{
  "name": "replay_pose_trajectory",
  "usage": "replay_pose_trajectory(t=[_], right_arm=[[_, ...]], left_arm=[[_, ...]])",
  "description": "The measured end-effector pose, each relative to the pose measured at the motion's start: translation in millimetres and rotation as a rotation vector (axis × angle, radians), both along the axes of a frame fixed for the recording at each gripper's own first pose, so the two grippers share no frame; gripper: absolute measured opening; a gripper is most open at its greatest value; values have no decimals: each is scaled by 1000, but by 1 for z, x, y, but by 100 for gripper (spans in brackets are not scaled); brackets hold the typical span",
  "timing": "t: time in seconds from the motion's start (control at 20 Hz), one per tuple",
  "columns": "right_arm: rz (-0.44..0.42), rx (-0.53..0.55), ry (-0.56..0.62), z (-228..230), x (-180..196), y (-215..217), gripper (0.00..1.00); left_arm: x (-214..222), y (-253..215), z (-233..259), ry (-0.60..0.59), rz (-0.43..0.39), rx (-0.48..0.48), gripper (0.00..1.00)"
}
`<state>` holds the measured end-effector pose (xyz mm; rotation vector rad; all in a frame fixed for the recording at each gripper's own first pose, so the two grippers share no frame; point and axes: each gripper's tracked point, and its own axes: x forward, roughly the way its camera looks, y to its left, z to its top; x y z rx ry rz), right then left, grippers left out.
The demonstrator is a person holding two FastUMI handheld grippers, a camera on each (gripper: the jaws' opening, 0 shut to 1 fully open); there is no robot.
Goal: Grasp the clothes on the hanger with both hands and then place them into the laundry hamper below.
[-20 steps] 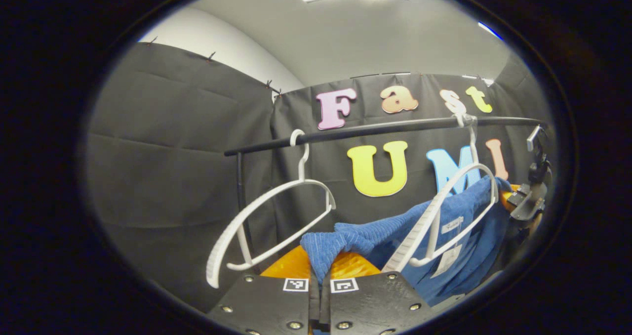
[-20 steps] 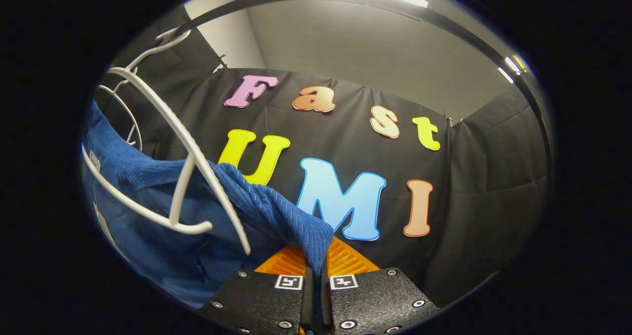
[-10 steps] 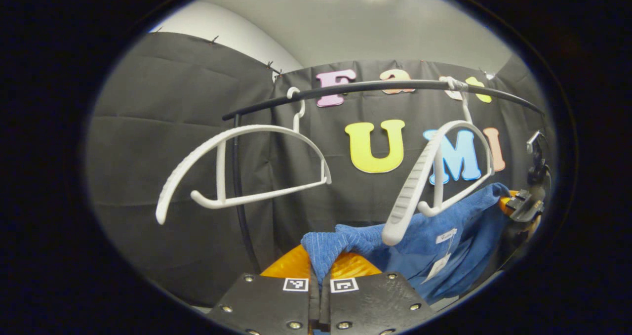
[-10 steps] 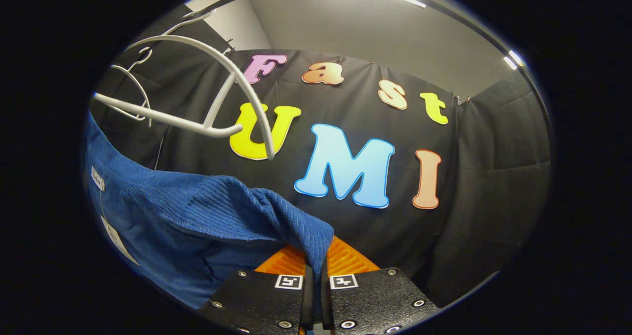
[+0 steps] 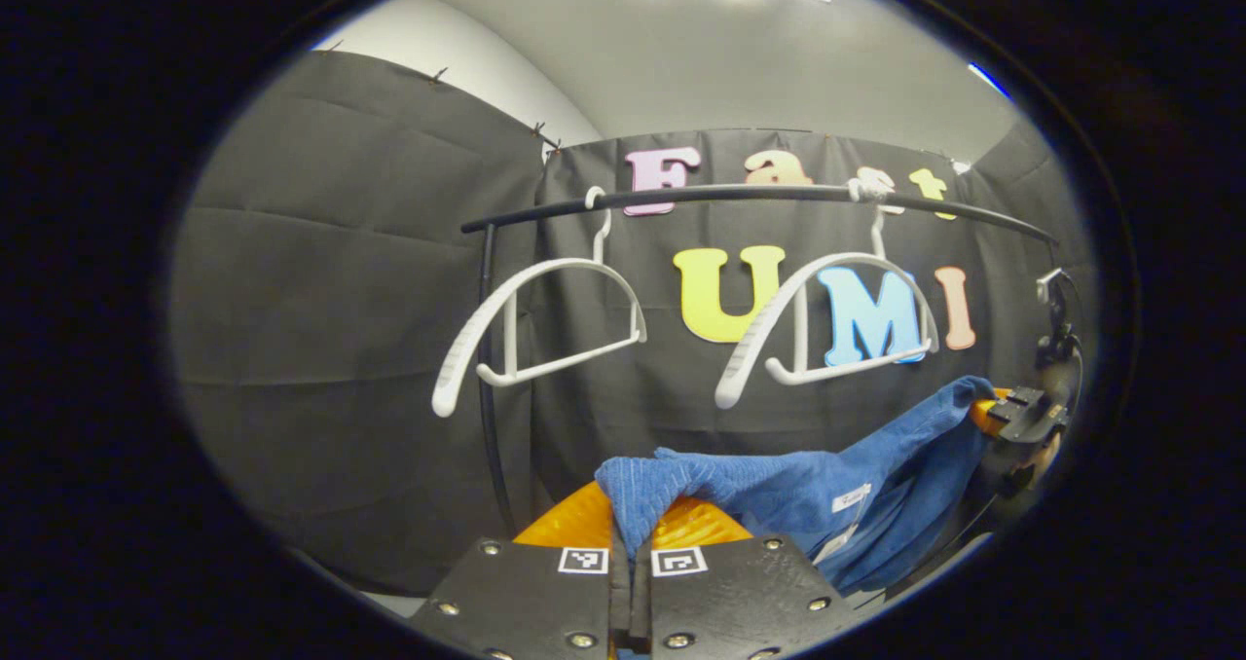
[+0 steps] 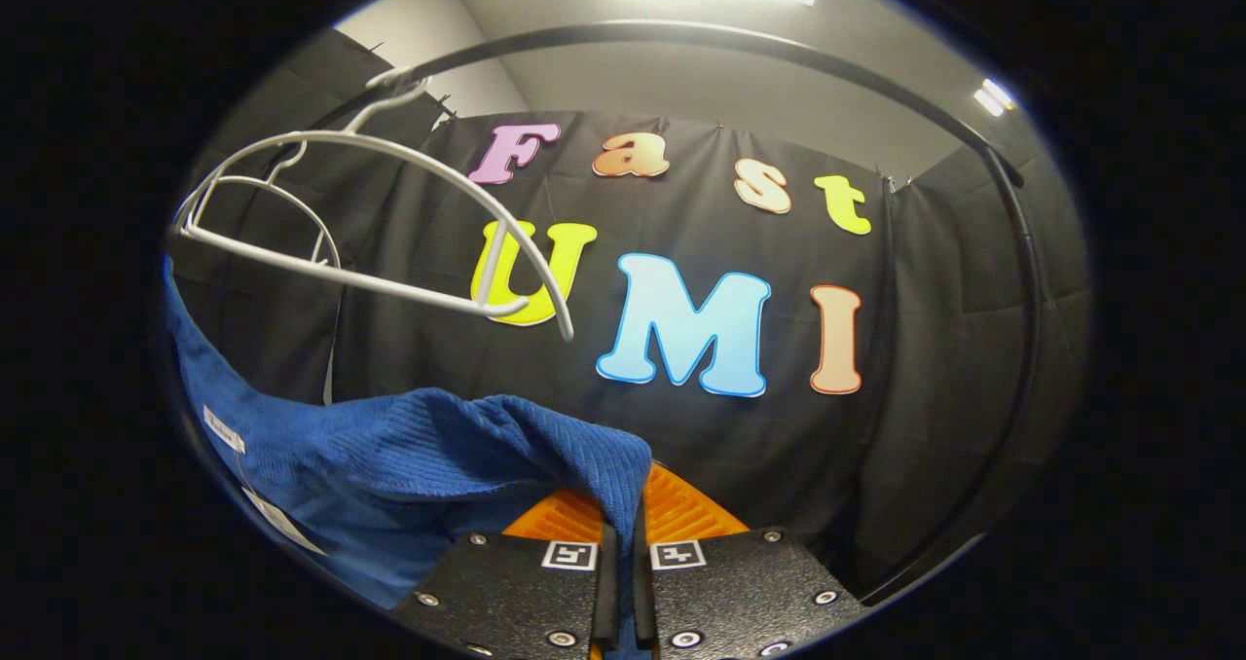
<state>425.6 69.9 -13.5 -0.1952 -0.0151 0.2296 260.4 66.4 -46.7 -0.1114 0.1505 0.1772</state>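
Fabric hangs stretched between two handheld grippers in a black-draped booth: a blue ribbed garment (image 5: 798, 490), with small white tags at its neck, is free of the white hangers and held below them. In the left gripper view, the left gripper (image 5: 631, 543) has its fingers pressed together on one bunched end of the blue ribbed garment, the cloth rising from the narrow slit between them. The knit runs from there toward the right edge of that view, where the right gripper (image 5: 985, 409) grips its other end. Above, a dark clothes rail (image 5: 740, 195) carries two bare hangers well apart from each other: the left hanger (image 5: 531, 324) near the rail's upright post and the right hanger (image 5: 827, 314) toward the rail's far end. In the right gripper view, the right gripper (image 6: 624, 538) is likewise pinching a fold of the garment (image 6: 389, 456), which drapes away to the lower left. The right hanger (image 6: 389, 217) hangs tilted from the curved rail (image 6: 740, 42), clear of the cloth beneath it.
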Motion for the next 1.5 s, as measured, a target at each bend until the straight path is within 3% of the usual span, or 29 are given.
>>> replay_pose_trajectory(t=[0.1,0.15,0.45,0.75,0.8,0.95,1.0,1.1,1.15,1.35,1.45,1.5], right_arm=[[10,4,-13,13,-21,4,6],[17,6,-22,20,-30,6,6],[64,37,-69,49,-100,26,5],[119,80,-42,46,-164,51,6],[130,84,-38,44,-174,56,6],[163,93,-13,34,-201,69,6],[169,97,0,30,-209,72,6],[182,110,32,19,-223,79,6],[188,110,47,14,-230,83,6],[206,85,107,-19,-253,91,6],[214,71,131,-36,-263,94,6],[218,60,145,-46,-267,96,6]], left_arm=[[-12,-8,15,-26,-28,3,6],[-15,-14,21,-38,-46,0,0],[-42,-41,43,-94,-130,-20,1],[-67,-68,39,-94,-211,-74,1],[-72,-74,38,-92,-225,-80,6],[-82,-89,28,-86,-265,-92,6],[-86,-95,24,-81,-277,-94,1],[-91,-107,16,-71,-301,-101,6],[-92,-112,11,-66,-312,-105,1],[-104,-128,-17,-32,-345,-113,1],[-111,-133,-39,6,-351,-107,1],[-114,-135,-51,28,-354,-104,6]])
